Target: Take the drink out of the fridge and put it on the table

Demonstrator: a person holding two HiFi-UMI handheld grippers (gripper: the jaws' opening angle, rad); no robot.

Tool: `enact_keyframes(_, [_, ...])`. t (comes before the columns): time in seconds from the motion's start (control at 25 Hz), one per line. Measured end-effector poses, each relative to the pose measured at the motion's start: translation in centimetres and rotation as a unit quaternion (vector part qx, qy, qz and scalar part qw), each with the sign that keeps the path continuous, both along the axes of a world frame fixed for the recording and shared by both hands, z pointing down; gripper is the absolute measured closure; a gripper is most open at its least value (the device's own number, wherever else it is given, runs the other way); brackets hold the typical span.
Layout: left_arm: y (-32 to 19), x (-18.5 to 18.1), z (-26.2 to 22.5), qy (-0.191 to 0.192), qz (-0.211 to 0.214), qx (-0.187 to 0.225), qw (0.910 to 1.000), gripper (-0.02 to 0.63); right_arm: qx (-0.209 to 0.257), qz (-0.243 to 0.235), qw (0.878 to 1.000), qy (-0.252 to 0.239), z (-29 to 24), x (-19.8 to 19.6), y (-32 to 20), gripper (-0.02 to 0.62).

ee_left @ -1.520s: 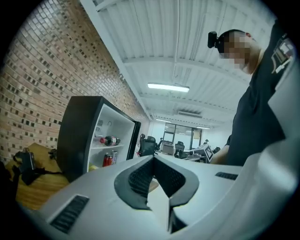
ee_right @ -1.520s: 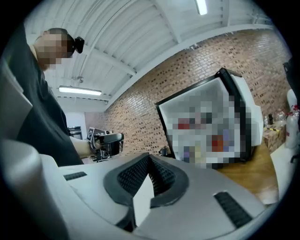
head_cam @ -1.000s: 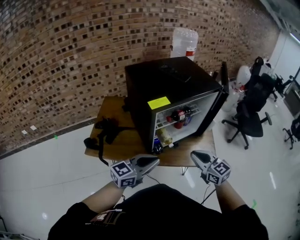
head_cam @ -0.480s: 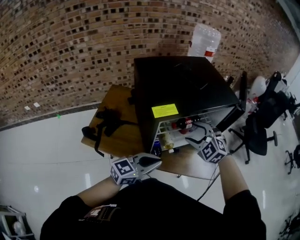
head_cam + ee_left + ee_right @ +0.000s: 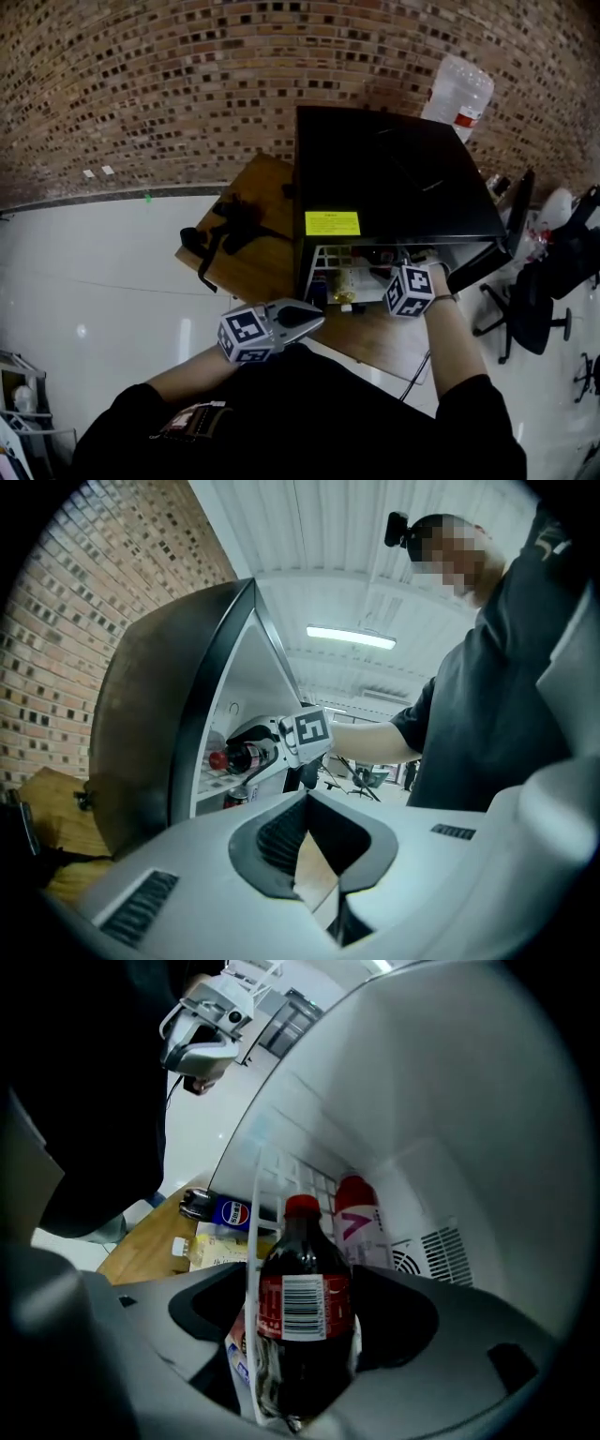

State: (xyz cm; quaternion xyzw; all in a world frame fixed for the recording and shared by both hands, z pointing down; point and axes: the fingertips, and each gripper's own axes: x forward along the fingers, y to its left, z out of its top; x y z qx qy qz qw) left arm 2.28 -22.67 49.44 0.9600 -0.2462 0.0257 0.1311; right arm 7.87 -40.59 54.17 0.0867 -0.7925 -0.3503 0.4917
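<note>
The black mini fridge (image 5: 394,187) stands on a wooden table (image 5: 248,267) with its door (image 5: 502,239) swung open. My right gripper (image 5: 305,1314) reaches onto the upper wire shelf. A dark cola bottle (image 5: 305,1302) with a red cap and red label lies between its jaws. These jaws have just been opening and now stand wide, off the bottle. In the left gripper view the same cola bottle (image 5: 246,757) shows beside the right gripper's marker cube (image 5: 314,733). My left gripper (image 5: 317,319) hangs shut and empty before the table's front edge.
A red-capped bottle with a pink label (image 5: 361,1227) lies behind the cola. Lower in the fridge are a blue cola can (image 5: 230,1213) and a yellow pack (image 5: 220,1251). A black object (image 5: 230,225) lies on the table left of the fridge. An office chair (image 5: 539,300) stands at the right.
My right gripper has moved from in front of the table up into the fridge, around the cola bottle. The left gripper has shifted slightly and stays shut. The head has come closer to the fridge.
</note>
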Motion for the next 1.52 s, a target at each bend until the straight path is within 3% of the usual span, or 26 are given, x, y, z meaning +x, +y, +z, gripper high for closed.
enact_keyframes(0.16, [-0.4, -0.7, -0.2, 0.0, -0.004, 0.0, 1.0, 0.604, -0.038, 0.008, 0.999, 0.011, 0.8, 0.1, -0.1, 0.275])
enact_keyframes(0.32, [-0.6, -0.9, -0.2, 0.006, 0.003, -0.004, 1.0, 0.604, -0.035, 0.011, 0.999, 0.001, 0.6, 0.5, 0.4, 0.281])
enact_keyframes(0.44, [-0.6, -0.9, 0.1, 0.009, 0.011, -0.01, 0.9998, 0.604, -0.044, 0.024, 0.998, -0.045, 0.0, 0.8, 1.3, 0.279])
enact_keyframes(0.52, [-0.5, -0.8, 0.2, 0.013, 0.019, -0.013, 0.9997, 0.604, -0.066, 0.044, 0.99, -0.113, -1.3, 1.0, 2.1, 0.279])
enact_keyframes(0.6, [-0.4, -0.6, 0.3, 0.017, 0.026, -0.017, 0.9994, 0.604, -0.099, 0.075, 0.97, -0.21, -3.1, 1.5, 2.8, 0.279])
enact_keyframes(0.64, [-0.4, -0.5, 0.4, 0.017, 0.031, -0.02, 0.9992, 0.604, -0.118, 0.093, 0.953, -0.264, -4.0, 2.0, 3.1, 0.279])
enact_keyframes(0.8, [-0.1, 0.5, 1.2, 0.015, 0.055, -0.037, 0.9977, 0.604, -0.19, 0.163, 0.858, -0.447, -4.7, 5.6, 4.2, 0.279])
enact_keyframes(0.92, [0.0, 1.6, 1.8, 0.011, 0.074, -0.05, 0.9959, 0.604, -0.231, 0.221, 0.79, -0.523, -1.5, 8.8, 5.0, 0.279])
enact_keyframes(1.04, [0.3, 3.0, 2.9, -0.001, 0.092, -0.068, 0.9935, 0.604, -0.258, 0.27, 0.744, -0.554, 3.6, 11.3, 6.6, 0.279])
enact_keyframes(1.12, [0.2, 3.9, 3.5, -0.008, 0.099, -0.075, 0.9922, 0.604, -0.271, 0.288, 0.731, -0.556, 6.9, 12.2, 7.2, 0.279])
enact_keyframes(1.28, [0.0, 5.4, 4.2, -0.019, 0.113, -0.086, 0.9897, 0.604, -0.29, 0.31, 0.716, -0.554, 11.9, 13.3, 7.7, 0.279])
enact_keyframes(1.36, [0.0, 5.8, 4.5, -0.021, 0.115, -0.091, 0.9889, 0.604, -0.297, 0.316, 0.714, -0.549, 13.4, 13.5, 7.8, 0.279])
enact_keyframes(1.52, [-0.1, 6.0, 4.9, -0.024, 0.114, -0.097, 0.9884, 0.604, -0.302, 0.317, 0.721, -0.537, 15.2, 13.2, 7.8, 0.278])
